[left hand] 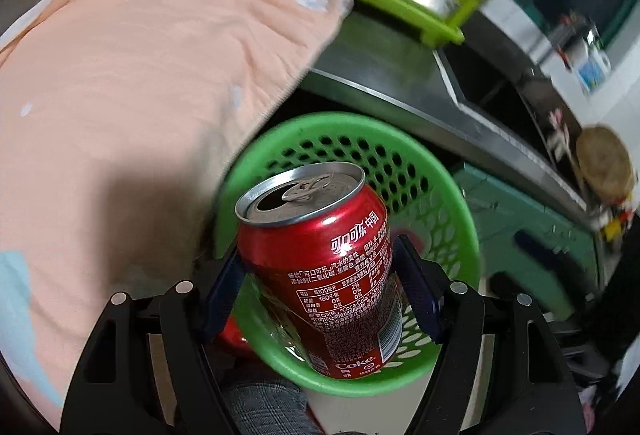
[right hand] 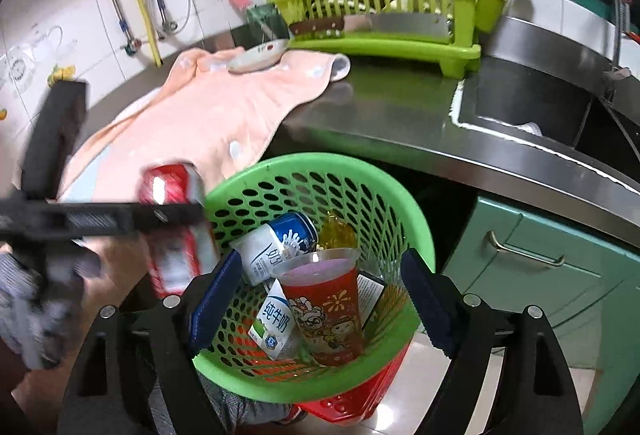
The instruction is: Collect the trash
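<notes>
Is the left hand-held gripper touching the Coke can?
Touching. In the left wrist view the left hand-held gripper has a blue pad pressed against each side of the Coke can, holding it above the green basket.

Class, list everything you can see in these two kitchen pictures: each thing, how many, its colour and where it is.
cola can: one, red, opened, in the left gripper over the basket
basket: one, green, below the counter edge
cup: one, red, in the basket
milk cartons: two, white and blue, in the basket
towel: one, peach, on the counter
plate: one, white, on the towel
dish rack: one, lime green, on the counter
sink: one, steel, right
left gripper: black, blue pads, gripping the can
right gripper: black, open, over the basket
</notes>
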Demonstrator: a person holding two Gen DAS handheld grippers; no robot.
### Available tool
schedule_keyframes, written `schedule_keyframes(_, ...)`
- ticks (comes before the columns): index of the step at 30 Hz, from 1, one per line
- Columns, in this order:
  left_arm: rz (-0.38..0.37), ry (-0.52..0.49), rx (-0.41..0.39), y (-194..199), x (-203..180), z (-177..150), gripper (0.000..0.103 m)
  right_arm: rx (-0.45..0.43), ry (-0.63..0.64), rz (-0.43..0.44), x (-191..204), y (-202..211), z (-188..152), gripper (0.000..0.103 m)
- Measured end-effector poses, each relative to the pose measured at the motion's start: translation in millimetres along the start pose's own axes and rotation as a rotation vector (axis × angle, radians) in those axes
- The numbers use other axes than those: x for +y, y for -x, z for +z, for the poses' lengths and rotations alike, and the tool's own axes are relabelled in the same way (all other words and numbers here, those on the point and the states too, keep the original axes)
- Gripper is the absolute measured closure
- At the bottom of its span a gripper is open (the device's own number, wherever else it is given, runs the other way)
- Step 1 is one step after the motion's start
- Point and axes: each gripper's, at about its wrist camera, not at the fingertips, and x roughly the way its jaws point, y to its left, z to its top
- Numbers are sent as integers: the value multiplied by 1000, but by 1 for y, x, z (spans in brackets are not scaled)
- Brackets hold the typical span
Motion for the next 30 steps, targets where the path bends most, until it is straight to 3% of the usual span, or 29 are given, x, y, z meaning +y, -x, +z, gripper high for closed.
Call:
schedule_keyframes(4,79,-81,26,-23,-14,-11,31,-31,-14,11,-3,10,-5,24)
schedule_keyframes(13,85,-90,89,-49,-18,-23,31,-39,-53,17,-16,17,-16,24)
schedule_keyframes(30,79,-104,61,-23,-20,-29,27,-72,-97,1,-9,39,-32,19)
